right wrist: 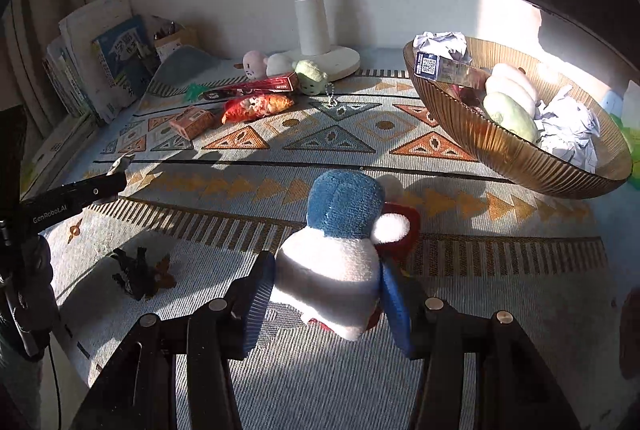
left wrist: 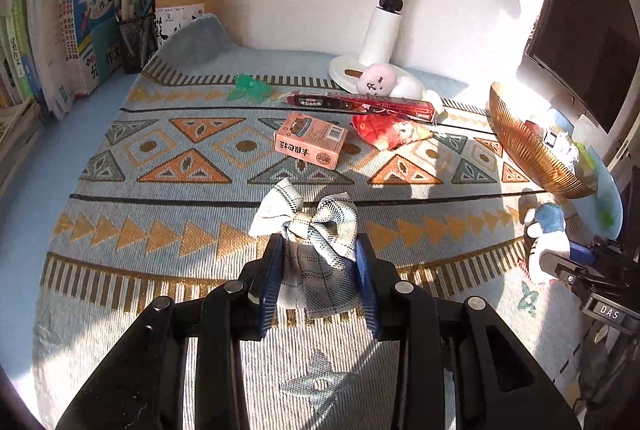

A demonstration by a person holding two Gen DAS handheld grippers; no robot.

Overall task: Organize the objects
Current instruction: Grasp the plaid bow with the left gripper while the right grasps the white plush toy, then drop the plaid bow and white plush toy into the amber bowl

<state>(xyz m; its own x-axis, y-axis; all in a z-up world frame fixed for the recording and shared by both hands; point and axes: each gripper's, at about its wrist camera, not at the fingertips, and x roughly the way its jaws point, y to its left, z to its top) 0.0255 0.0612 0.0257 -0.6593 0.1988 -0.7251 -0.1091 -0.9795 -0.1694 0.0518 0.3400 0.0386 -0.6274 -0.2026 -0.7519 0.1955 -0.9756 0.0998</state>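
Observation:
My left gripper [left wrist: 320,246] is shut on a plaid fabric bow [left wrist: 308,222], whose loops stick out past the blue pads, above the patterned mat [left wrist: 160,157]. My right gripper [right wrist: 328,266] is shut on a blue and white plush toy [right wrist: 340,222] with a red part on its right side. That plush [left wrist: 546,234] also shows at the right edge of the left wrist view. A ribbed amber bowl [right wrist: 520,157] sits at the right and holds crumpled paper, pale plush toys and a small box. In the right wrist view the left gripper's finger [right wrist: 100,187] reaches in from the left.
On the far mat lie a pink carton [left wrist: 310,139], a red snack bag [left wrist: 388,129], a long red box [left wrist: 360,103], a pink plush [left wrist: 376,79] and a green toy [left wrist: 248,87]. A white lamp base [left wrist: 348,69] stands behind. Books [left wrist: 92,29] and a pen holder [left wrist: 136,37] line the left, with a monitor [left wrist: 580,29] at right. A small dark object [right wrist: 138,272] lies near the front.

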